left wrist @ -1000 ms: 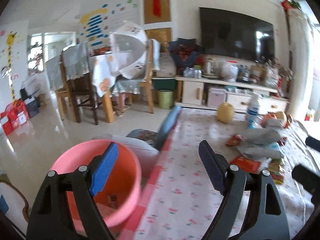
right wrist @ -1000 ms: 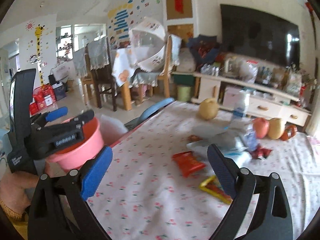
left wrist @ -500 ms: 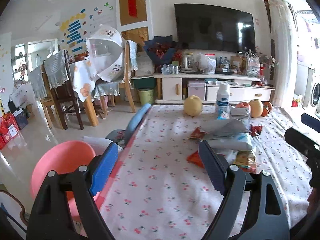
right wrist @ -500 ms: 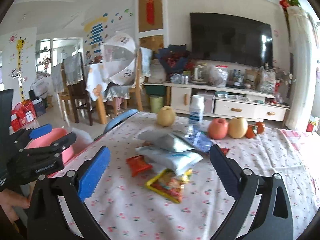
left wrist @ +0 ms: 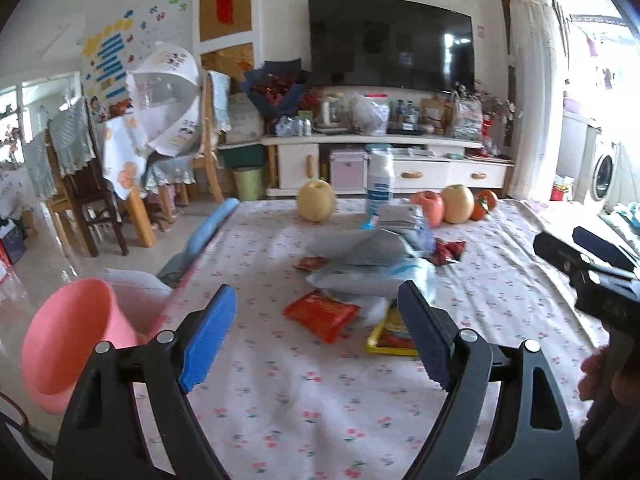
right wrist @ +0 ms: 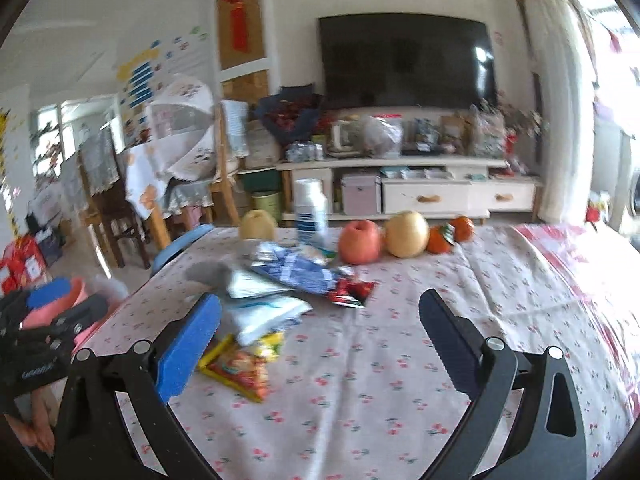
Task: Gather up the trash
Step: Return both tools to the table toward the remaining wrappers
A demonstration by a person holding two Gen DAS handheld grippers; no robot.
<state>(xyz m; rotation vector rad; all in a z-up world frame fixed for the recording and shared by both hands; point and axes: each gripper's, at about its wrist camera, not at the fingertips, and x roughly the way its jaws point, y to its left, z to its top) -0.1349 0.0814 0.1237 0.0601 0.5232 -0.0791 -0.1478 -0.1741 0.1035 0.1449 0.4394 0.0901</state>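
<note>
A table covered in a pale cherry-print cloth [left wrist: 280,392] fills the near ground of both views, with a black flat-screen television [left wrist: 390,42] on the far wall above a white cabinet. Off the table's left edge, low and near, stands a round pink plastic basin [left wrist: 68,340]. The left gripper [left wrist: 320,332] hangs over the near part of the cloth with its blue-padded jaws spread wide and nothing between them; the right gripper [right wrist: 316,338] is likewise wide apart and empty, further to the right. The trash lies in a loose heap at the middle of the table: grey-white crumpled plastic bags [left wrist: 360,248] on top, a red-orange snack wrapper [left wrist: 320,314] on the near left side, a yellow-edged snack packet [right wrist: 236,364] on the near side just beside it, and a small dark-red wrapper [right wrist: 352,292] on the right. At the far edge stand a white plastic bottle [right wrist: 310,210], a yellow pear [left wrist: 315,200], a red apple [right wrist: 359,242] and small oranges [right wrist: 460,229].
</note>
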